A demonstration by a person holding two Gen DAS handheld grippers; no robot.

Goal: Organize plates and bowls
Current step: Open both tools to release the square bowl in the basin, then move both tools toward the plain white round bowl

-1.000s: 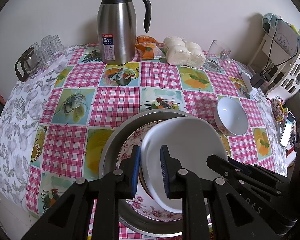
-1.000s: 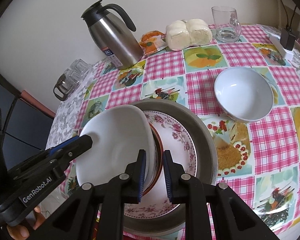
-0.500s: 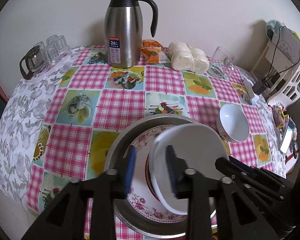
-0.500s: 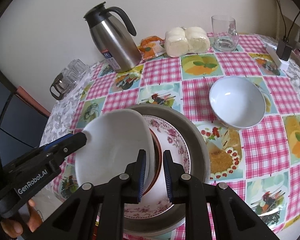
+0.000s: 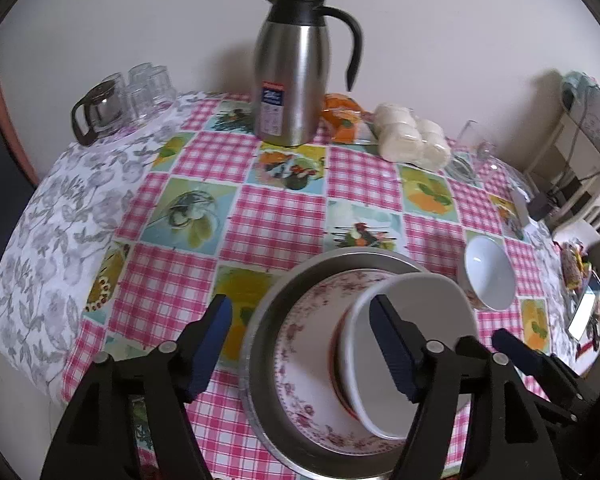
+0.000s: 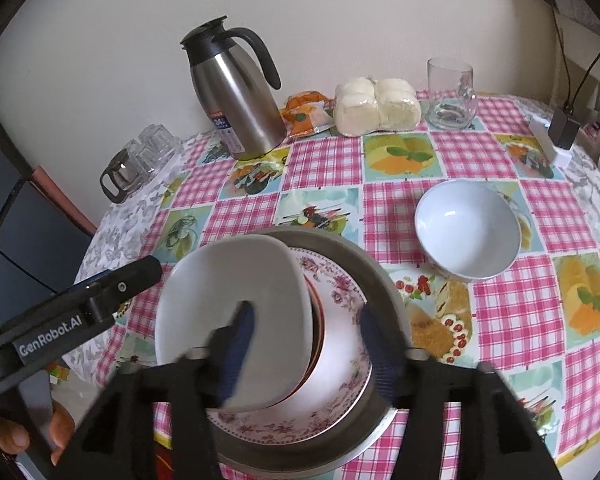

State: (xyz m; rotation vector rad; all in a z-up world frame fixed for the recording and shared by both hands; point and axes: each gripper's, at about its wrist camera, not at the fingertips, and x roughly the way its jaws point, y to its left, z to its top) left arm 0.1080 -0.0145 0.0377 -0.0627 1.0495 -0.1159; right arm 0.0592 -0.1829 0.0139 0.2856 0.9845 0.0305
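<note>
Both sets of jaws stood apart, having just been opening, and neither pressed on anything. The left gripper [image 5: 300,336] was spread wide: its left finger hung over the checked tablecloth [image 5: 276,220] outside the stack, its right finger over the near-left rim of the white dish [image 5: 416,320], no pad touching the dish. The right gripper [image 6: 306,344] was parted at a moderate width and blurred; its left finger lay in front of the white dish's lower edge, its right finger in front of the floral plate [image 6: 340,364], and whether a fingertip brushed either surface could not be told. The white dish, squarish with rounded corners, rested on a red-rimmed bowl [image 6: 317,320], which sat on the floral plate inside the steel basin [image 6: 384,288] — largest at the bottom, so the pile nests and stays steady. The dish sat off-centre, overhanging the left side of the pile as the right wrist view showed it. In my judgement a grip at opposite edges served to lower the dish level, and the open jaws indicated that placement was finished. One white bowl [image 6: 468,228] stood loose on the tablecloth, near the basin but apart from it on its right, and appeared to be the remaining item. A steel thermos jug [image 5: 296,68], wrapped buns [image 5: 412,142] and a glass mug [image 6: 452,94] stood well back — clear of the work
</note>
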